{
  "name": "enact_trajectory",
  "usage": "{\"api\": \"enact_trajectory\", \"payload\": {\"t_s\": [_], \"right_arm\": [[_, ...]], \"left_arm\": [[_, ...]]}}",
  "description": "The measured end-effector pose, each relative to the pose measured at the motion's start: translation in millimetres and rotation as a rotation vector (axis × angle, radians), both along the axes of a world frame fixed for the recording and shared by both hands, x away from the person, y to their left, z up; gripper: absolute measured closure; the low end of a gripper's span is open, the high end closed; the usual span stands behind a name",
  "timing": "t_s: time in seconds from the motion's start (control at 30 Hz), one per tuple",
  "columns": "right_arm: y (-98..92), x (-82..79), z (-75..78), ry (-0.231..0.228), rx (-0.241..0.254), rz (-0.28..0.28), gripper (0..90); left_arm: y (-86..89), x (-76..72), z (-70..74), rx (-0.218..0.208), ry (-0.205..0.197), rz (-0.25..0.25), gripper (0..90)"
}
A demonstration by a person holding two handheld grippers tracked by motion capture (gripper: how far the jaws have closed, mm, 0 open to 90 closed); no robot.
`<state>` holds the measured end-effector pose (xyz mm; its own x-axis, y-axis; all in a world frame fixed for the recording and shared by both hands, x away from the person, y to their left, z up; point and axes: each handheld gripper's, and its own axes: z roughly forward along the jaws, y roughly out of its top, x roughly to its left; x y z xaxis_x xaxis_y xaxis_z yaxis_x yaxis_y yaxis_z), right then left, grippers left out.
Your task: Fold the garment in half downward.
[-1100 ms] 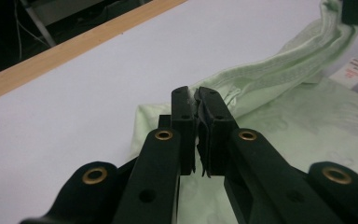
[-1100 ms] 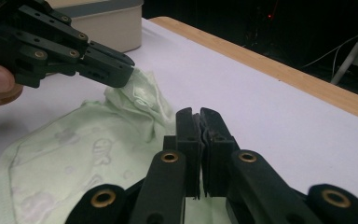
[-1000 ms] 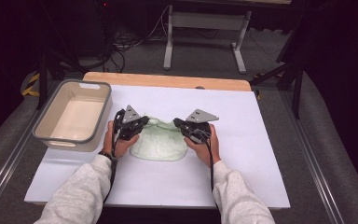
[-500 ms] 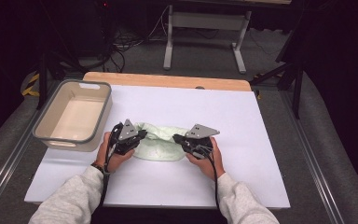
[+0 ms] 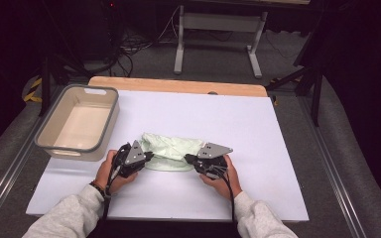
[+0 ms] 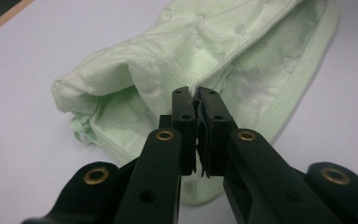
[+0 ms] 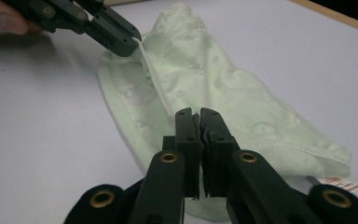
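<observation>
Green cloth (image 5: 171, 151) lies folded on the table (image 5: 278, 129), its long axis running left to right. Your left gripper (image 5: 146, 156) pinches its left end and your right gripper (image 5: 188, 158) its right end, both jaws closed on fabric, equally near.

Bright evenly lit tabletop, dark surroundings, soft blur

A dim room: grey carpet floor (image 5: 213, 59), a metal stand (image 5: 218, 29) behind the white-topped table (image 5: 278, 148).
</observation>
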<state>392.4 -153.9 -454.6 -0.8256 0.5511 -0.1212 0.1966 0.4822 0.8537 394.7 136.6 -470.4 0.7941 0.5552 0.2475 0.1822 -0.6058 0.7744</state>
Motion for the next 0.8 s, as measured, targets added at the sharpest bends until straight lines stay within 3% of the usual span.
{"api": "enact_trajectory", "payload": {"t_s": [0.17, 0.3, 0.47, 0.67, 0.73, 0.8], "right_arm": [[-0.5, -4.4, -5.4, 0.023, -0.029, 0.017, 87.2], [-3.1, -7.4, -7.7, 0.035, -0.039, 0.019, 88.6], [-5.9, -11.4, -9.5, 0.046, -0.047, 0.023, 87.9], [-8.1, -17.5, -8.8, 0.052, -0.059, 0.031, 85.7], [-11.0, -20.4, -5.4, 0.041, -0.051, 0.028, 84.7], [-14.8, -22.7, 1.6, 0.021, -0.018, 0.014, 85.3]], "left_arm": [[-0.3, -10.3, -1.5, 0.012, -0.012, -0.005, 86.5], [-0.5, -16.7, -4.5, 0.029, 0.006, -0.027, 86.3], [1.5, -21.1, -4.7, 0.02, 0.016, -0.03, 85.7], [6.2, -34.5, -2.4, 0.018, 0.001, -0.045, 84.8], [8.8, -37.1, -0.7, 0.003, 0.007, -0.053, 83.9], [12.9, -37.2, 5.1, -0.038, -0.006, -0.052, 82.7]]}}
